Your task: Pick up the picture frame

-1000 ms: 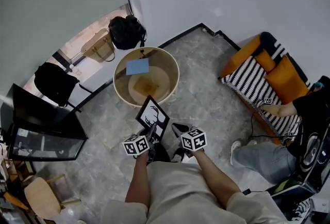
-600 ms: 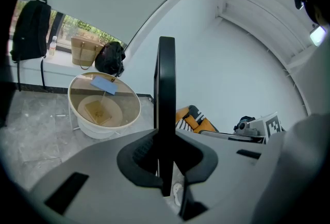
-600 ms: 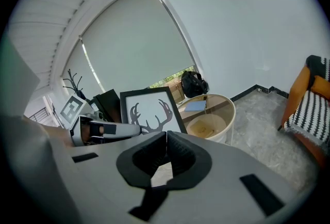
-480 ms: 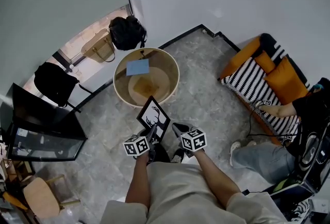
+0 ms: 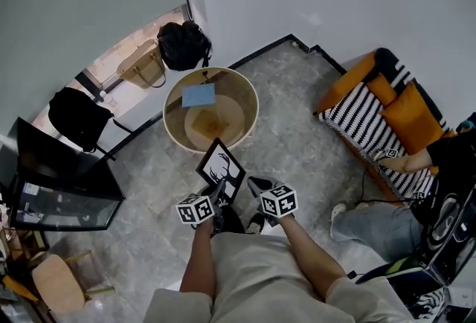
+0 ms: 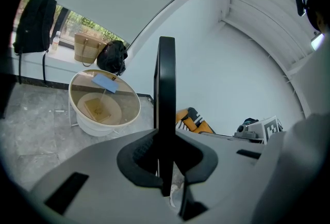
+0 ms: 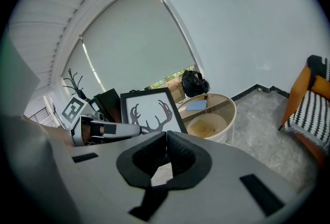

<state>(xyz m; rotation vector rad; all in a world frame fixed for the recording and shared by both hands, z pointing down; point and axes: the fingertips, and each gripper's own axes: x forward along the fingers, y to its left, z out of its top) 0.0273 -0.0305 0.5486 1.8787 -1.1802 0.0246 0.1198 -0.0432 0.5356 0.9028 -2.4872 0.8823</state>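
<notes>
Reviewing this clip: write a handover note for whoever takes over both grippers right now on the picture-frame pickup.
Left gripper: shut on the picture frame, clamping its near edge. The frame is held up in the air in front of the person, on the near side of the round table.
Right gripper: shut, empty, beside the frame and not touching it.
Done: frame picked up.
Left: probably just hold it steady; no place to set it down is indicated.

No words, numbers or brand names can be read. The only signs are black-and-white square markers on the cubes of the left gripper (image 5: pixel 218 193) and right gripper (image 5: pixel 255 184): patterns, not letters. The picture frame (image 5: pixel 220 167) shows only an antler drawing.
</notes>
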